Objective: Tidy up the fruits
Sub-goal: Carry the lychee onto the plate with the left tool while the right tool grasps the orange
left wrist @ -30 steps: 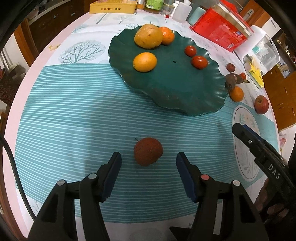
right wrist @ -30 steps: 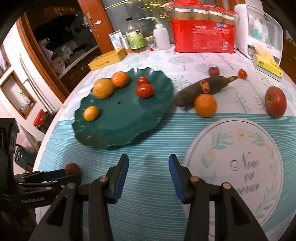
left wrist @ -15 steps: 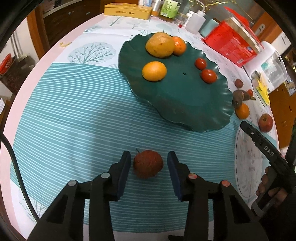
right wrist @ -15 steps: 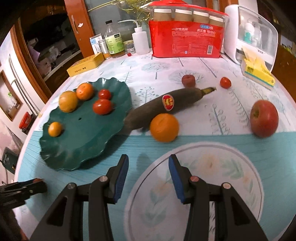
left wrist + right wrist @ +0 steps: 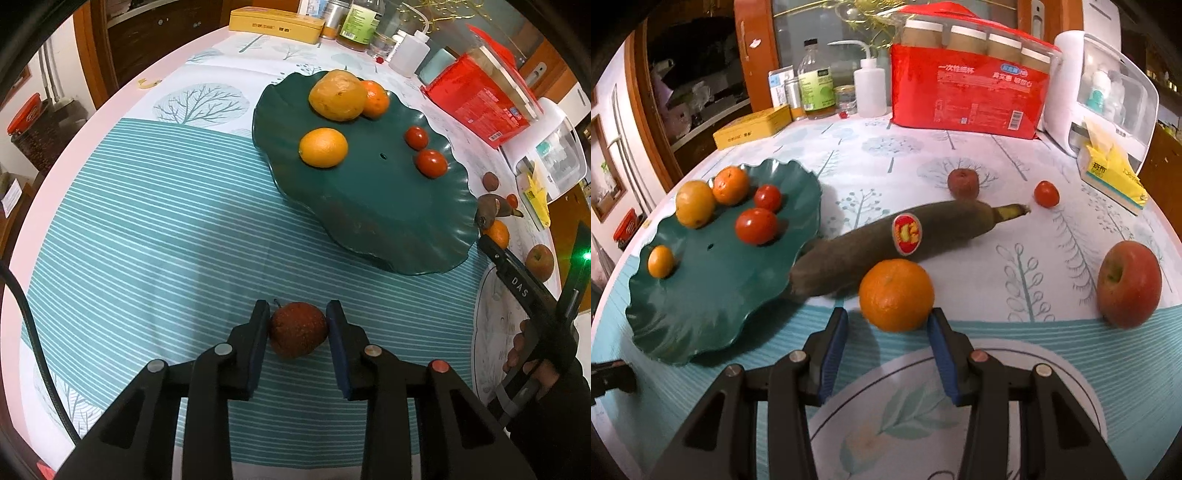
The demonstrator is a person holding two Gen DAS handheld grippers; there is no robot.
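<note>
Where the left wrist view looks down its fingers, the left claw (image 5: 297, 328) is clamped on a small reddish-brown fruit (image 5: 297, 329) at lower centre, resting on the striped bench (image 5: 155, 236). The green plate (image 5: 388, 206) lies beyond, upper right (five fruits on it). Only the right wrist view shows the right claw (image 5: 889, 325), jaws apart, just behind an orange (image 5: 896, 294), with the dark banana (image 5: 886, 236) past it and a red apple (image 5: 1128, 283) at the right edge.

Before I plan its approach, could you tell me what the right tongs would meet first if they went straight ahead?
Most likely the round orange mandarin, already at the open right tongs' tips; the dark overripe banana lies just behind.
</note>
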